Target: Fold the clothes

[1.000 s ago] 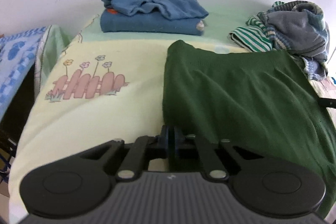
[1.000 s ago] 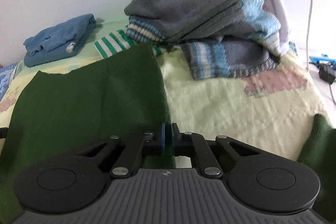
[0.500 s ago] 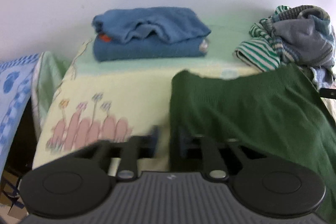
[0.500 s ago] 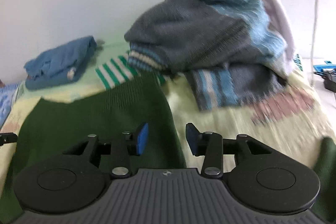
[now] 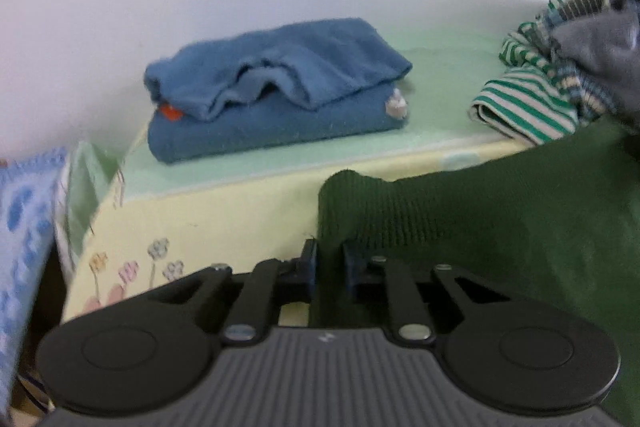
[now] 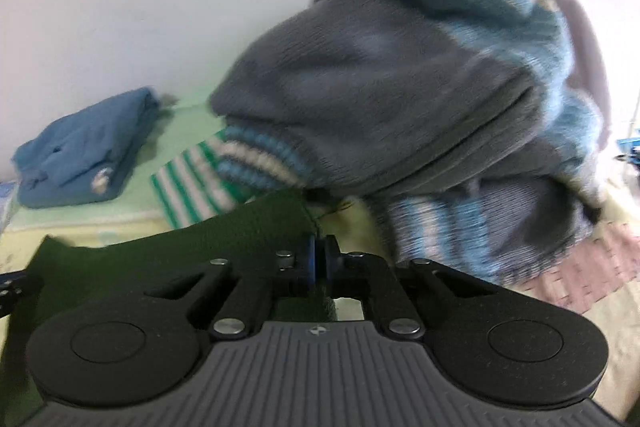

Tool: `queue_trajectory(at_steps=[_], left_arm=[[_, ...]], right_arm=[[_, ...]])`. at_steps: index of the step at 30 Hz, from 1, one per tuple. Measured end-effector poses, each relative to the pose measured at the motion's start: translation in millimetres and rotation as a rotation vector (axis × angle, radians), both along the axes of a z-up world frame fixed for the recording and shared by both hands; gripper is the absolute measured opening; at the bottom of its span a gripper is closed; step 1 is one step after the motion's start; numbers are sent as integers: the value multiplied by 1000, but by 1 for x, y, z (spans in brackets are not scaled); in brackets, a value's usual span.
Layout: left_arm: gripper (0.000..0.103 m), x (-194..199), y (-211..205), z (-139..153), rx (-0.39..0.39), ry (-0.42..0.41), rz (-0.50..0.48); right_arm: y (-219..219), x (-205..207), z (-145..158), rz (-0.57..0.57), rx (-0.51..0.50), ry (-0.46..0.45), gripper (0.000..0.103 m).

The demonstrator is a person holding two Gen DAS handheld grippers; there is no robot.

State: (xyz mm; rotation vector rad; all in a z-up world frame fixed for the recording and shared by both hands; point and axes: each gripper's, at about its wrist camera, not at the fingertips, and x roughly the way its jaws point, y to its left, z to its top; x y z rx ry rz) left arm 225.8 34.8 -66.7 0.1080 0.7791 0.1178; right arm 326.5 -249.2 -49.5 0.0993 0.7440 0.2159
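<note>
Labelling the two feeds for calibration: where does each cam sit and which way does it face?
Left wrist: rides the left gripper, looks forward and down over the bed at the green garment's left edge and the folded blue stack by the wall; its own fingers pinch the green edge.
Right wrist: rides the right gripper, faces the grey-and-blue knit pile; its own fingers clamp the green garment's right corner.
Shared: the green garment, blue stack, green-striped cloth.

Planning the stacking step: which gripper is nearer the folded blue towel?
Left. The left gripper faces the folded blue towel directly; the right gripper sees it far off leftward.
</note>
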Motion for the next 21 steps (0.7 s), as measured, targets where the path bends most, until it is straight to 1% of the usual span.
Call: queue_trajectory(at_steps=[2, 3, 5, 6, 7, 8, 9, 10, 12, 13, 15, 17, 19, 20, 21], left_arm=[[18, 4, -10, -3, 72, -13, -8], [18, 7, -14, -4, 101, -18, -9], [17, 10, -20, -7, 155, -22, -21], [18, 11, -23, -7, 179, -20, -32], [18, 11, -25, -8, 202, -19, -42], [22, 10, -23, -5, 194, -9, -50], [26, 9, -17, -1, 164, 0, -50], [27, 6, -12, 4, 137, 9, -45], [29, -2, -2, 15, 97, 21, -31], [32, -9, 1, 21, 95, 30, -20], [42, -28, 8, 34, 96, 56, 15], [42, -55, 15, 49, 34, 66, 40], [47, -90, 15, 61, -13, 65, 38], [52, -107, 14, 67, -37, 64, 37], [57, -126, 11, 70, -58, 62, 32]], right_arm=[[1, 4, -10, -12, -21, 8, 3], [5, 3, -11, -11, -41, -3, 3], [13, 0, -11, -1, -79, -22, 9], [14, -1, -9, 4, -89, -18, 10], [14, -2, -6, 0, -88, -5, 22], [10, -8, 0, -1, -69, -5, 26], [6, -16, 6, 1, -46, -9, 27], [1, -24, 13, 2, -23, -14, 27], [-7, -47, 25, 27, -20, -6, 27], [-16, -60, 30, 42, -17, 7, 29], [-36, -88, 38, 74, -8, 38, 29], [-59, -115, 46, 88, 1, 60, 29], [-85, -142, 54, 75, 13, 69, 31], [-101, -155, 58, 51, 11, 69, 34], [-115, -167, 60, 22, -2, 65, 42]])
